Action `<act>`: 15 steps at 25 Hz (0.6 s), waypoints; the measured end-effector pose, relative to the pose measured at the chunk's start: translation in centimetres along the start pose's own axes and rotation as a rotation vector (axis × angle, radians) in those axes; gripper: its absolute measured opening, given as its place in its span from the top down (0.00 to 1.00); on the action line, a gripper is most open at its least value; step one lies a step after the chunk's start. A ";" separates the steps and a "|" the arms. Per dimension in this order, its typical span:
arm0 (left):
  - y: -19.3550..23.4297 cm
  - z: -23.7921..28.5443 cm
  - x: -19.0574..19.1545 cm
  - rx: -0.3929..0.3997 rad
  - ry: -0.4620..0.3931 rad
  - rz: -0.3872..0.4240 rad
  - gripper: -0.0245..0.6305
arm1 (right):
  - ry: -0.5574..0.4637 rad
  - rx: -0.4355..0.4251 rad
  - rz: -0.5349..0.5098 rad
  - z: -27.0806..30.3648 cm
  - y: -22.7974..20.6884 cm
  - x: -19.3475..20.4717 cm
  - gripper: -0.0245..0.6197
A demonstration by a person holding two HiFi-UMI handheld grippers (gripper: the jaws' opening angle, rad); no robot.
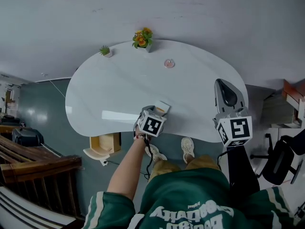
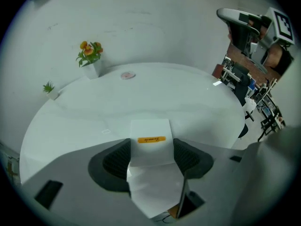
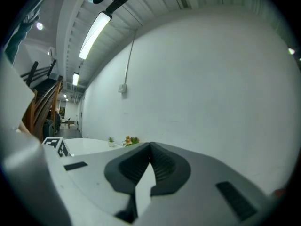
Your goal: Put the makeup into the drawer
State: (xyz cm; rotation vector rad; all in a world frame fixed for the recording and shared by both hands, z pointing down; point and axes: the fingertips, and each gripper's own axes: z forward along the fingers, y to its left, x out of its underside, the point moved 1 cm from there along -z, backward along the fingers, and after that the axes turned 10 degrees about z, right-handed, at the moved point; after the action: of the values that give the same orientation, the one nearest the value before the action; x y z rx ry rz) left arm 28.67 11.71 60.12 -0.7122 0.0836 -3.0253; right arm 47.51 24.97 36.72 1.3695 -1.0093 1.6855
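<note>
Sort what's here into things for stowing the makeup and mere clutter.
For the job: white makeup box, left tongs around it, open wooden drawer below the table edge.
Clutter: potted orange flowers, small green plant, small pink object.

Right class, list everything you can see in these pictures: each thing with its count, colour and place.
table: one, white, curved, centre
makeup box: one, white with orange label, on the table's near edge
flower pot: one, orange blooms, table's far edge
small plant: one, green, left of the flowers
small round object: one, pinkish, right of the flowers
drawer: one, pale wood, open, under the table's near left edge
office chair: one, black, right of the table
shoes: two, white, on the floor
left gripper: one, grey, fingers closed on the makeup box
right gripper: one, grey, fingers together, empty, raised at the right
</note>
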 end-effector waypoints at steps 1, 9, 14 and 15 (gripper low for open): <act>-0.1 -0.4 -0.4 -0.011 -0.024 0.016 0.52 | -0.003 -0.002 -0.002 0.0 0.0 -0.2 0.95; 1.4 -7.1 -5.3 -0.181 -0.265 0.008 0.52 | -0.055 -0.030 -0.023 0.1 1.0 -2.6 0.95; 3.4 -12.3 -7.9 -0.287 -0.411 -0.039 0.52 | -0.091 -0.072 -0.046 0.6 2.5 -4.6 0.95; 3.7 -13.4 -8.4 -0.307 -0.438 -0.049 0.52 | -0.096 -0.080 -0.050 0.6 2.8 -4.9 0.95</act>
State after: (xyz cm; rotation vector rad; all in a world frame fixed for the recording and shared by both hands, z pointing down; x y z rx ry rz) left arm 30.25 8.99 44.21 -1.3981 0.5298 -2.8460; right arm 46.05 22.90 31.61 1.4231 -1.0762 1.5386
